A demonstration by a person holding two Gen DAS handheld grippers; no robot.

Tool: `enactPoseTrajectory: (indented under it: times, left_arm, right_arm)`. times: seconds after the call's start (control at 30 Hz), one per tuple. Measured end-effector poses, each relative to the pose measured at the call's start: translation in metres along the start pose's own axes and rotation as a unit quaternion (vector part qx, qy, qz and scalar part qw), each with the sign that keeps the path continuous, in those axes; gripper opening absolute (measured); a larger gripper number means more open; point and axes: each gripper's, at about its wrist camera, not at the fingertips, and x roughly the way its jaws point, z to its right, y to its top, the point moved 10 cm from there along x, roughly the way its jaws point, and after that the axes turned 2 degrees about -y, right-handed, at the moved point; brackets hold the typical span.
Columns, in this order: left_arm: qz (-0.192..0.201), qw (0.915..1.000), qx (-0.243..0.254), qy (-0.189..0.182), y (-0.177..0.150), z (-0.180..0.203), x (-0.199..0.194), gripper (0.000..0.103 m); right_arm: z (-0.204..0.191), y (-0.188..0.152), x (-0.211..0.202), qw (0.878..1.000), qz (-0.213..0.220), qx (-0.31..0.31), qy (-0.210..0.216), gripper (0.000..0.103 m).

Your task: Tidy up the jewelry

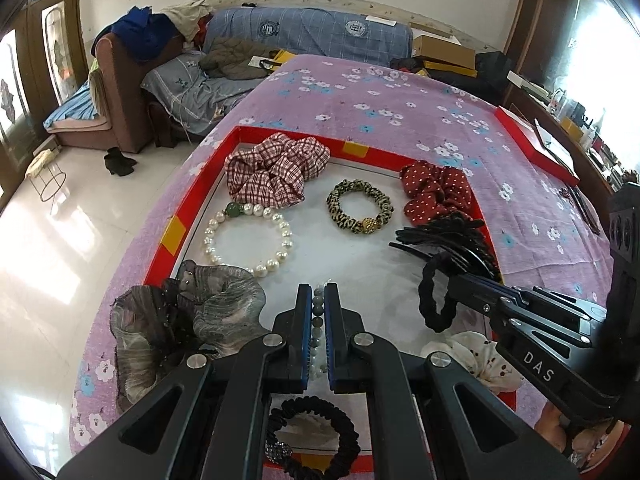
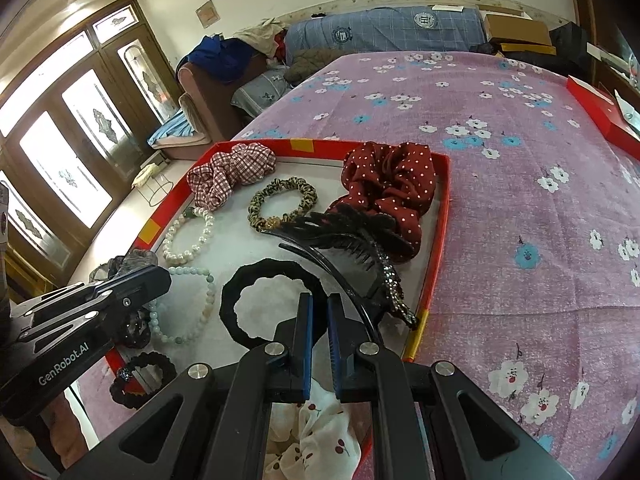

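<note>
The left claw (image 1: pixel 318 300) is clamped shut on a pale green bead bracelet (image 2: pixel 188 304), the beads pinched between its blue pads, the loop lying on the white floor of the red tray (image 1: pixel 192 196). The right claw (image 2: pixel 319 308) is closed on a black hair tie (image 2: pixel 256 304), gripping the band's near edge, and the ring of it rests on the tray floor just right of the bead bracelet.

Everything else sits around that hair tie inside the tray. Beyond it to the left lies a white pearl bracelet (image 1: pixel 248 236) with one green bead. Farther back is a red-and-white checked scrunchie (image 1: pixel 272 168) against the tray's far wall. A leopard-print hair tie (image 1: pixel 358 206) with a gold bead lies straight behind. A dark red scrunchie with white dots (image 1: pixel 438 188) fills the far right corner, and a black claw clip (image 2: pixel 344 240) with a sparkly edge lies in front of it, touching it. A grey-brown scrunchie (image 1: pixel 184 320) drapes over the tray's left wall. Nearest the cameras are a black scrunchie with a sparkly bead (image 1: pixel 316 436) and a white cherry-print scrunchie (image 2: pixel 316 436).

The tray rests on a tabletop under a pink flowered cloth (image 2: pixel 520 200). A second red box (image 2: pixel 600 112) sits well off to the right. Behind stand a sofa (image 1: pixel 304 36) piled with clothes, and wooden doors (image 2: pixel 80 140) with glass panes.
</note>
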Motion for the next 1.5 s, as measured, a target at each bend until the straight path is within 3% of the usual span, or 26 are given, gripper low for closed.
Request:
enactPoseTrajectory:
  times: [0.73, 0.8, 0.87, 1.0, 1.13, 1.23, 1.33, 1.5]
  left_arm:
    - [-0.009, 0.9997, -0.022, -0.003, -0.004, -0.009, 0.01, 0.006]
    - [-0.004, 0.9995, -0.031, -0.01, -0.003, -0.009, 0.003, 0.014]
    - [0.007, 0.999, -0.04, -0.017, -0.002, -0.009, -0.006, 0.03]
    - [0.033, 0.9985, -0.042, -0.015, 0.0, -0.006, -0.03, 0.035]
    - [0.063, 0.9971, -0.044, -0.002, -0.003, -0.005, -0.055, 0.053]
    - [0.086, 0.9952, -0.046, 0.014, -0.006, -0.005, -0.072, 0.061]
    - [0.111, 0.992, -0.045, 0.039, -0.01, -0.007, -0.089, 0.069]
    - [0.169, 0.9789, -0.027, 0.111, -0.015, -0.008, -0.121, 0.087]
  right_arm:
    - [0.003, -0.002, 0.009, 1.0, -0.01, 0.013, 0.01, 0.013]
    - [0.002, -0.001, 0.006, 1.0, -0.008, 0.014, 0.014, 0.017]
    - [0.0, -0.001, 0.001, 1.0, -0.003, 0.012, 0.018, 0.024]
    - [-0.007, 0.0, -0.014, 1.0, 0.012, 0.003, 0.023, 0.031]
    - [-0.014, 0.0, -0.033, 0.999, 0.026, -0.007, 0.033, 0.036]
    - [-0.011, -0.005, -0.05, 0.999, 0.038, -0.013, 0.028, 0.044]
    - [-0.002, -0.017, -0.064, 0.999, 0.042, -0.012, 0.02, 0.045]
    - [0.016, -0.036, -0.086, 0.999, 0.05, -0.003, -0.006, 0.045]
